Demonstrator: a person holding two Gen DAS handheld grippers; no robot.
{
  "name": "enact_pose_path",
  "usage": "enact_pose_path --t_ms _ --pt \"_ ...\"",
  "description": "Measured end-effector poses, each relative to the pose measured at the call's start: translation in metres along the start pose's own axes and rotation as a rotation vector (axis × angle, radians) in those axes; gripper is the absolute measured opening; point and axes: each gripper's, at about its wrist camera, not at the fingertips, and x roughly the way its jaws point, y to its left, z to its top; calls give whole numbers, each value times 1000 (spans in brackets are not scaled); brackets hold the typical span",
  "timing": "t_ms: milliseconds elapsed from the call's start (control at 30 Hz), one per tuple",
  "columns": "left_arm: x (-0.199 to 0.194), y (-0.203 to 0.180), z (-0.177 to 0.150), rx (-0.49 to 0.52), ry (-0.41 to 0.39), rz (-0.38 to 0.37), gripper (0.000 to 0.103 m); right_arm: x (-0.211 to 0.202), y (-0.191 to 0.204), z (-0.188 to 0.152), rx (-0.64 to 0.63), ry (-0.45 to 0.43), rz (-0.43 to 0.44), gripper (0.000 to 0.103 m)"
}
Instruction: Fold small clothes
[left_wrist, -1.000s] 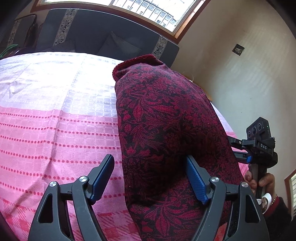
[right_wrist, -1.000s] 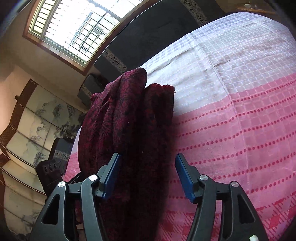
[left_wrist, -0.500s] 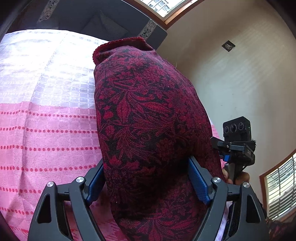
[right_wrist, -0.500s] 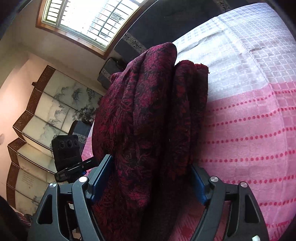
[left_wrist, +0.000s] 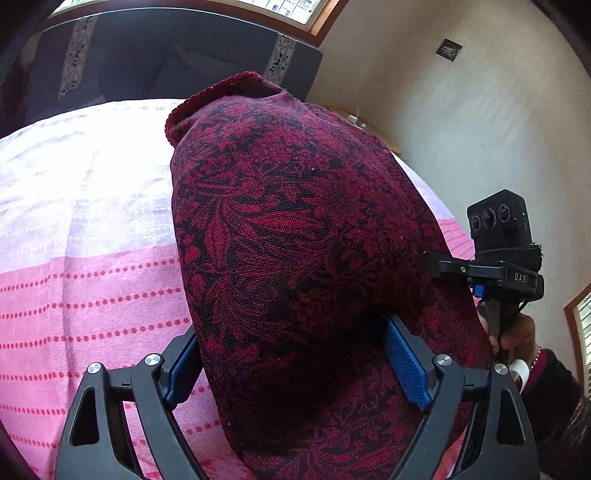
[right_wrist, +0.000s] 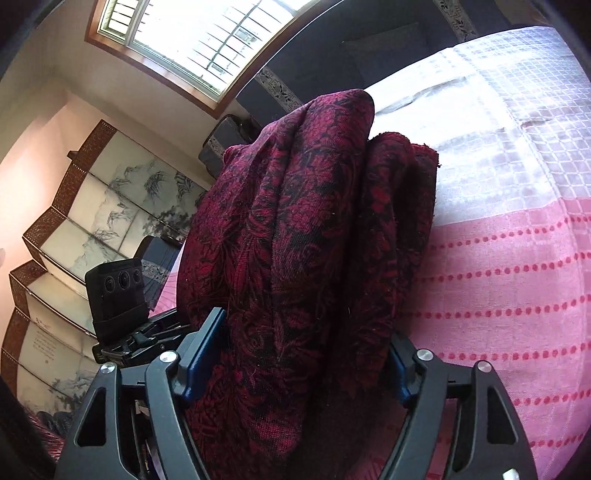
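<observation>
A dark red garment (left_wrist: 295, 240) with a black leaf pattern is bunched into a thick folded bundle and held up over the bed. My left gripper (left_wrist: 291, 369) has its blue pads wide apart with the bundle filling the gap between them. My right gripper (right_wrist: 295, 350) holds the same garment (right_wrist: 306, 229) the same way, its pads pressed against the folds. The other gripper's black camera shows at the right of the left wrist view (left_wrist: 498, 236) and at the left of the right wrist view (right_wrist: 116, 295). The cloth hides the pad faces.
The bed is covered by a pink and white checked sheet (left_wrist: 92, 258) with red dotted lines. A dark sofa (left_wrist: 147, 62) stands behind it under a window (right_wrist: 207, 33). A painted folding screen (right_wrist: 92, 214) stands at the left.
Both grippers have moved forward around the garment bundle, which now fills the gap between the pads of each. The bundle has lifted slightly and looms closer.
</observation>
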Motion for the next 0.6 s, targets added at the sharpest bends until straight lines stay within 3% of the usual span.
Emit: enact_pose_path --t_ms 100,433,600 --pt "0 -2 0 10 -3 21 87 -2 -3 -1 29 -9 10 56" --pt "0 -3 5 30 -5 45 87 0 0 -5 29 -22 5 63" --pt "2 -3 5 36 -4 57 87 2 7 -5 14 -23 -28 58"
